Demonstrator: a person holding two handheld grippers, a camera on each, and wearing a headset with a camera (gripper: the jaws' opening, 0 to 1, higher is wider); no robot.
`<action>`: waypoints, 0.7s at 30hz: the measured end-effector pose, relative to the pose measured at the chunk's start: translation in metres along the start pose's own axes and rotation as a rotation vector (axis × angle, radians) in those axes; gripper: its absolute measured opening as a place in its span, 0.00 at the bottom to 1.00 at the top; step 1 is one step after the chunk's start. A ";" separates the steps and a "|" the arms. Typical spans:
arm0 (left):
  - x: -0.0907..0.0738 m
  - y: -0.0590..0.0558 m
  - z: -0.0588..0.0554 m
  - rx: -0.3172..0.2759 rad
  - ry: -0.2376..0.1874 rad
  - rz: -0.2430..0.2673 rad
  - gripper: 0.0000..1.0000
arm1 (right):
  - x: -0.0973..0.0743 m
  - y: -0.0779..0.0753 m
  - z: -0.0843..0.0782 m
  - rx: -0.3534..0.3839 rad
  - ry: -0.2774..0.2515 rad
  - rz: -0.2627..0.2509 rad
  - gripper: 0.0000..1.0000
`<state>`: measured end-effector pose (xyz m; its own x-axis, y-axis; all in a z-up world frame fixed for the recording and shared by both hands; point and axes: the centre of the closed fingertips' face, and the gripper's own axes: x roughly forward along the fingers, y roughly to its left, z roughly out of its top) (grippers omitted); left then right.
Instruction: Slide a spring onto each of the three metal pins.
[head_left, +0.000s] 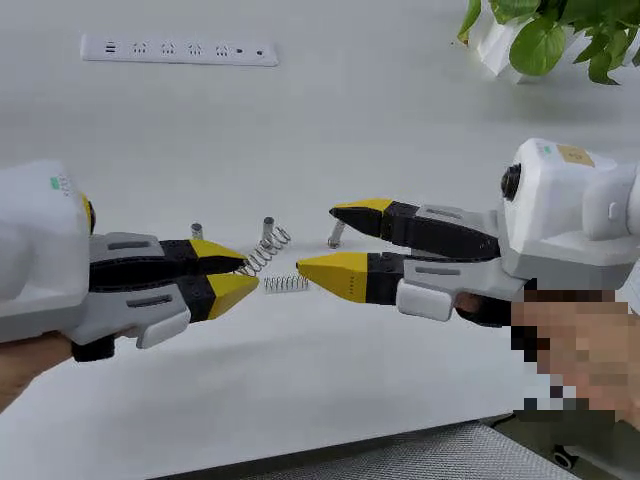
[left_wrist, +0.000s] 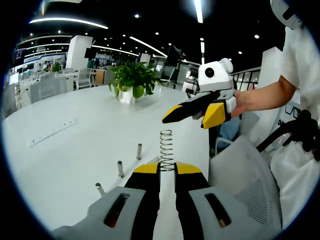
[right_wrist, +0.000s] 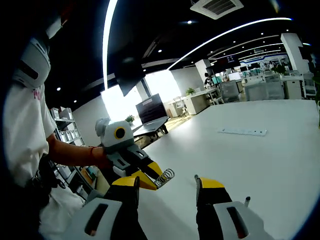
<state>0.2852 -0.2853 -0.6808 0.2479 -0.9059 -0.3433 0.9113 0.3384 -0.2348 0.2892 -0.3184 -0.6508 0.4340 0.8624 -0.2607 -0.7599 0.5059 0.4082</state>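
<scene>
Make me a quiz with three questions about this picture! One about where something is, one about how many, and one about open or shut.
1. Where is the loose spring?
A. On a pin. B. Lying flat on the table. C. On the floor.
2. How many metal pins are there?
A. One. B. Five. C. Three.
3. The right tool is:
A. open. B. shut on a spring. C. shut on a pin.
Answers: 1 B, it lies on the white tabletop; 2 C, three can be counted on the table; 3 A, its yellow tips are spread with nothing between them.
</scene>
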 end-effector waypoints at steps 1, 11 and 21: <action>-0.001 -0.001 0.003 -0.004 -0.014 -0.002 0.07 | 0.001 0.001 0.002 0.018 -0.013 0.004 0.41; -0.002 -0.007 0.019 -0.037 -0.093 -0.027 0.07 | 0.006 0.008 0.010 0.106 -0.080 0.030 0.33; -0.003 -0.012 0.025 -0.044 -0.113 -0.043 0.07 | 0.013 0.013 0.019 0.139 -0.115 0.055 0.25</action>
<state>0.2820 -0.2929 -0.6541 0.2464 -0.9420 -0.2280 0.9071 0.3070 -0.2880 0.2940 -0.3008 -0.6326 0.4525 0.8814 -0.1359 -0.7135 0.4492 0.5377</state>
